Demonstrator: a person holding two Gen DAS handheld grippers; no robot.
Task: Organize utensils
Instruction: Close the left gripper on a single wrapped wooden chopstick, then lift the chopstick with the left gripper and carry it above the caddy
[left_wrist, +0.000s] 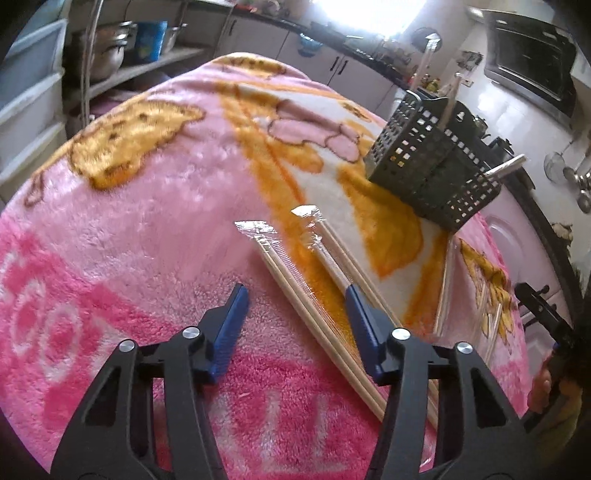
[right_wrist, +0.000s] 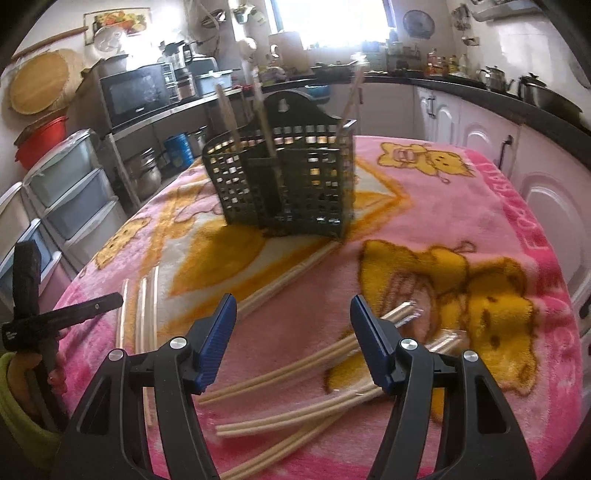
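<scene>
We have pairs of pale wooden chopsticks in clear plastic sleeves lying on the fluffy pink-and-orange cartoon blanket (left_wrist: 147, 221), all of them in front of the dark green perforated plastic utensil caddy (right_wrist: 284, 177), which stands upright on the blanket with a few sticks already poking out of it.

Our left gripper (left_wrist: 295, 299) has its blue pads parted, astride the nearest wrapped chopstick pair (left_wrist: 295, 288), which runs diagonally towards the caddy; the pads do not press it, so nothing is gripped. A second wrapped pair (left_wrist: 332, 243) lies just beside it, on the caddy side.

Our right gripper (right_wrist: 293, 308) also stands unclenched and empty, above a loose crisscross of wrapped chopsticks (right_wrist: 295, 373) on the near side of the caddy.

We judge these pairs very light and stiff, but the film looks slick and crinkly, so the sticks may slide inside it or twist out of the pads. We would take hold across both sticks near the middle, where the pair balances, rather than on the loose film tab at the caddy end, and clamp firmly; the soft pile lets the pads sink beneath.
</scene>
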